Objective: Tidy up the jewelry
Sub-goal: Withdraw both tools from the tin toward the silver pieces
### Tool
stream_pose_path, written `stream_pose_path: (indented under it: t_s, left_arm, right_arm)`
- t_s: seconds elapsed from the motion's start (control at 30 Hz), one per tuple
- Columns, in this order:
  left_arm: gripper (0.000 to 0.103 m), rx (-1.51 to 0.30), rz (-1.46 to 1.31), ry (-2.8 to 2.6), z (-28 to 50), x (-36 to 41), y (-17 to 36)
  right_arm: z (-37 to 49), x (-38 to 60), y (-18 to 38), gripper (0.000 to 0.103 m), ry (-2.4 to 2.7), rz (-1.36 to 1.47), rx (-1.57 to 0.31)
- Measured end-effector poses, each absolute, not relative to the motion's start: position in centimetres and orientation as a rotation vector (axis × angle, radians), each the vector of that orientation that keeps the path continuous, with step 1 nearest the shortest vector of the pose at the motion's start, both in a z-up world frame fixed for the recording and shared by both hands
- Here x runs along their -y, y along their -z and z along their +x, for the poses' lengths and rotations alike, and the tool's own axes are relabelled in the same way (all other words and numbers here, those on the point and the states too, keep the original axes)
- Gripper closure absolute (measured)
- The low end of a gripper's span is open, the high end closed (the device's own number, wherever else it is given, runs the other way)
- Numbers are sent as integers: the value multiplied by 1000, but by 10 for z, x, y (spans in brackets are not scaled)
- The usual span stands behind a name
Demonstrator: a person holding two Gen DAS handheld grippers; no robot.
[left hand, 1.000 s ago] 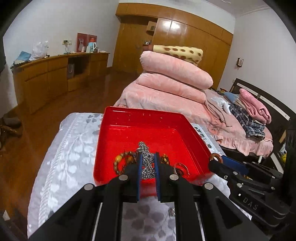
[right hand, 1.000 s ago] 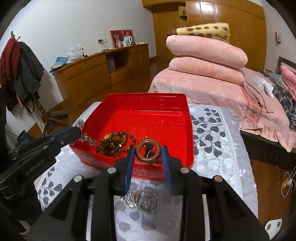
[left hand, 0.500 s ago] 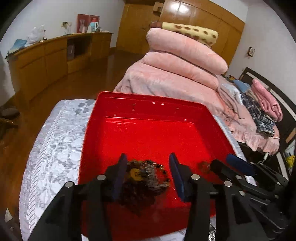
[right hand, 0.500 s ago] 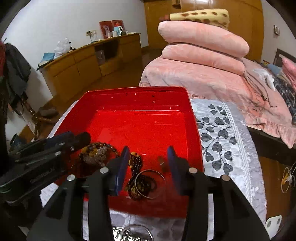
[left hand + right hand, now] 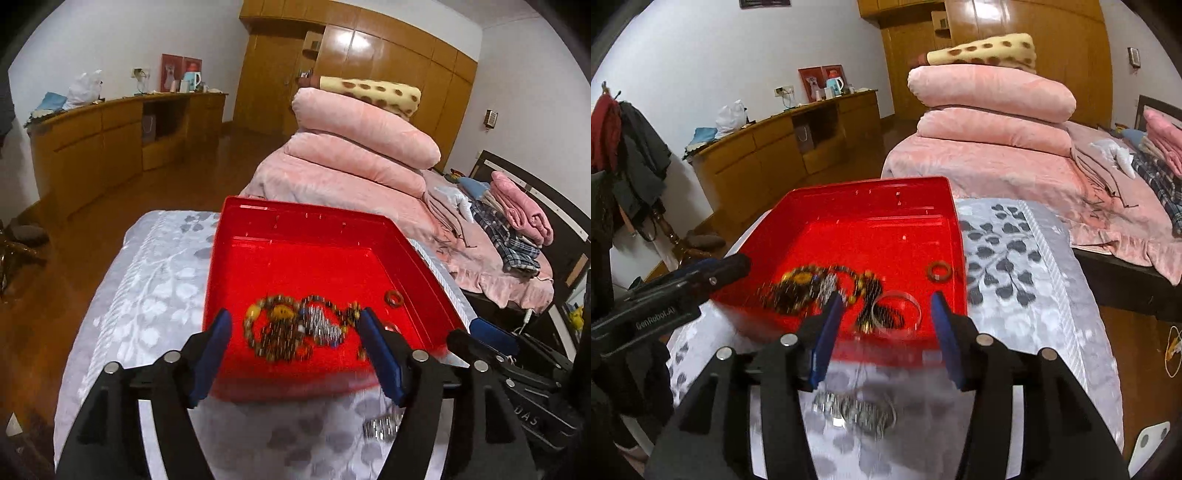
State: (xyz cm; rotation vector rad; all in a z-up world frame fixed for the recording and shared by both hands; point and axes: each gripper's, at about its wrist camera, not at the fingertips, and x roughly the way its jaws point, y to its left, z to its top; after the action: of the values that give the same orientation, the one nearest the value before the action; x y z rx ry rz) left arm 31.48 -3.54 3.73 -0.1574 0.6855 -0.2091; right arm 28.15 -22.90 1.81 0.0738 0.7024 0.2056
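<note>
I find both sets of fingers released and empty. The left gripper (image 5: 295, 347) stands wide, its jaws having just been opening, with nothing pressed between the blue pads; the beaded bracelets and silver chain (image 5: 295, 332) lie in a heap on the floor of the red tray (image 5: 306, 221), seen between and beyond the fingertips, not touching them. The right gripper (image 5: 886, 328) is about half spread, its jaws likewise just opened, and grips nothing; the clear bangle (image 5: 895, 314) lies loose in the tray's near right corner, framed by its pads, and the brown ring (image 5: 939, 271) rests further in, apart from the heap. In my judgement the coming move turns on the leftover metal jewelry (image 5: 855, 408) on the patterned cloth (image 5: 1015, 258): it lies just outside the tray's near wall, below and behind the right fingertips, its long axis running roughly across the fingers. In the left view the same pile (image 5: 382, 428) sits off beside the left gripper's right finger. I judge the right hand nearer, though blur hides how many pieces remain.
</note>
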Motion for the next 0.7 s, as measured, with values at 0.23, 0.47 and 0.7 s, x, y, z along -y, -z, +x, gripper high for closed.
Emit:
stream_pose_path:
  t_s: [0.23, 0.47, 0.7]
  left_arm:
    - [31, -721, -147, 194, 279, 33, -15]
    - [31, -767, -106, 178, 261, 38, 8]
    - [31, -802, -106, 178, 259, 37, 19]
  right_arm:
    - [249, 229, 13, 48, -244, 92, -790]
    - [239, 220, 37, 47, -265, 95, -852]
    - [236, 214, 43, 43, -267, 91, -870]
